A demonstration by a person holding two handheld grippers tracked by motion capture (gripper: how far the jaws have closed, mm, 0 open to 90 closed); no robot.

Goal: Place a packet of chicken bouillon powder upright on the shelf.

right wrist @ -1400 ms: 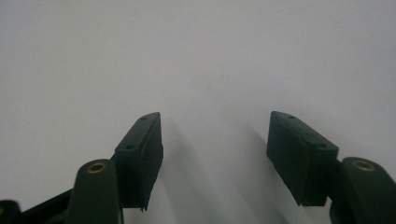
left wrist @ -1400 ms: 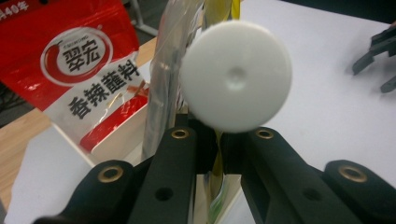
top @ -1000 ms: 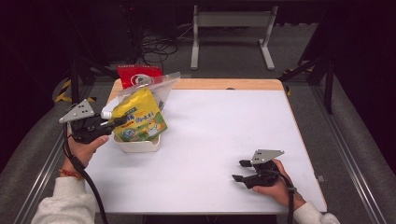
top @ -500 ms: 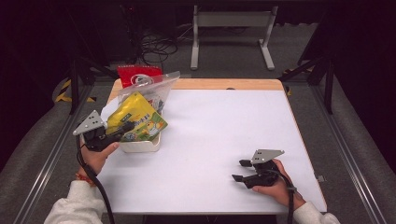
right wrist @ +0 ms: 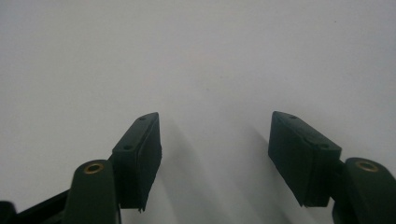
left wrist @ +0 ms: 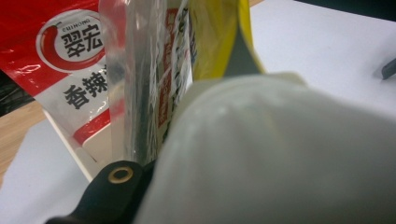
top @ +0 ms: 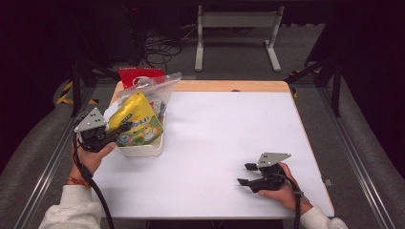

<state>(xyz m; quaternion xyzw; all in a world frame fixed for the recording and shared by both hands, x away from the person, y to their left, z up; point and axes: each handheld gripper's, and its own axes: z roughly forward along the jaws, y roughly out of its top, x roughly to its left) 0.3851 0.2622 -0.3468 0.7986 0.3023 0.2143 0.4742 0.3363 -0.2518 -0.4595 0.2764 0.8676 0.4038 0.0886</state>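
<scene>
Landmark: the white tray [top: 143, 149] at the left edge of the white surface [top: 229, 143].

Right gripper [top: 248, 174]: nearest the person, well to the right of the tray, resting low on the surface in the person's right hand [top: 282, 186]. Its fingers [right wrist: 140, 154] stand apart with bare surface between them; released, nothing held.

Left gripper [top: 123, 130]: just left of the tray, in the person's left hand [top: 88, 157], pointing right toward the tray's contents. Its fingers have just been closing and are now clenched on the yellow snack bag [top: 136, 121], at the bag's lower left edge. In the left gripper view the bag's edge [left wrist: 219, 42] rises straight ahead, and a pale blurred mass covers the lower right of the view, hiding the finger on that side; I cannot tell what that mass is.

Yellow snack bag: stands tilted in the tray, leaning over its left rim.

Clear plastic bag [top: 153, 88]: in the tray directly behind the yellow bag, touching it.

Red packet [top: 138, 76]: beyond the tray, at the far left corner of the surface; white label with a chilli ring and Chinese characters [left wrist: 74, 42].
</scene>
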